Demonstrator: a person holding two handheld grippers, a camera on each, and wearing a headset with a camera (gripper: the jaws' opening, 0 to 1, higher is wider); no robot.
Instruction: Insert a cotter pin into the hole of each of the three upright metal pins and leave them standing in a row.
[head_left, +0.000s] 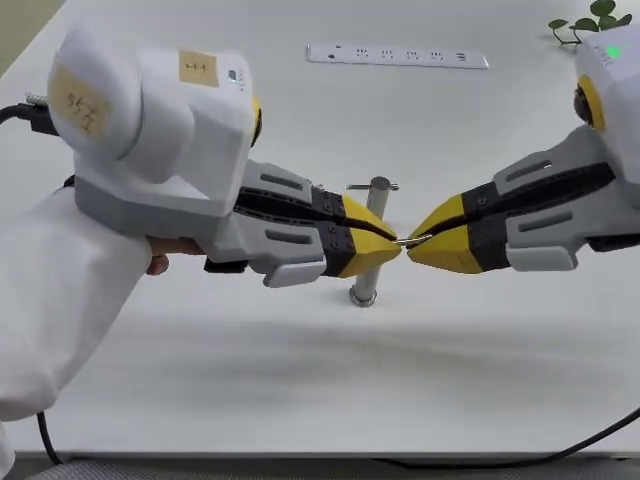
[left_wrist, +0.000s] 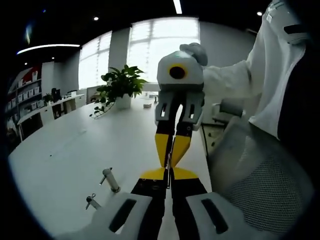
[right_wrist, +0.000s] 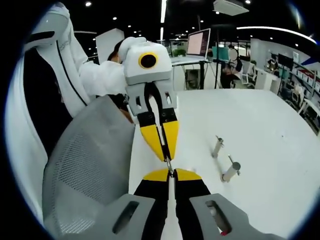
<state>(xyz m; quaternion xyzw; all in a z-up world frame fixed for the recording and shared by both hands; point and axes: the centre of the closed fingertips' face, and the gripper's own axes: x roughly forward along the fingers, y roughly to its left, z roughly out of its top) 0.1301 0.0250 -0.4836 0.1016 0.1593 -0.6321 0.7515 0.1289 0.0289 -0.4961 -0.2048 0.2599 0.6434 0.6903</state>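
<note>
Cotter pin (head_left: 411, 241) hangs in the air between the two tool tips, above the near middle of the white surface (head_left: 300, 380) and just in front of an upright metal pin (head_left: 379, 203). The left tongs (head_left: 392, 250), reaching in from the left in a white-sleeved hand, are closed and nip one end of the wire. The right tongs (head_left: 420, 247), coming from the right, are closed on the other end, so both grip it nose to nose. This two-ended hold looks meant to pass the wire across or to square it up before it meets a hole; I cannot tell which. The upright metal pin already carries a fitted pin (head_left: 366, 186) crosswise near its top. In the right gripper view a farther metal pin (right_wrist: 217, 146) and a nearer metal pin (right_wrist: 231, 171) stand close together, each seemingly fitted too. Two pale stickers (head_left: 198, 68) on the left tool's housing bear handwriting too faint to read. A power strip (head_left: 398, 56) at the far edge shows no legible brand.
</note>
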